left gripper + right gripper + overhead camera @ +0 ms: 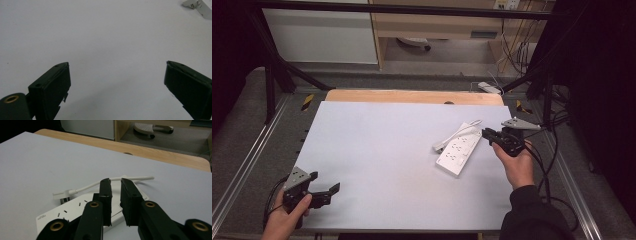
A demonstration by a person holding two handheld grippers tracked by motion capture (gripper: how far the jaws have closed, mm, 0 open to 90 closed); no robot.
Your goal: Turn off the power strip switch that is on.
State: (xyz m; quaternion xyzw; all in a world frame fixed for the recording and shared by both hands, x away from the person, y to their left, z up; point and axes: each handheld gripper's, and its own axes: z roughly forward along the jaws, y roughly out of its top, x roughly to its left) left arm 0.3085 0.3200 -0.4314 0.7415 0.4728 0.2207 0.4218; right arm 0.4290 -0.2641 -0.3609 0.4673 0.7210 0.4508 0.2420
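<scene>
The left gripper's fingers are spreading wide over the bare white table. The right gripper's fingers are sitting almost together, pinching nothing, right by the white power strip lying near the table's right edge.

Lab: black frame rig around table; trailing cables.

Dim, soft, slightly blurred light

White sheet; wooden table edge
</scene>
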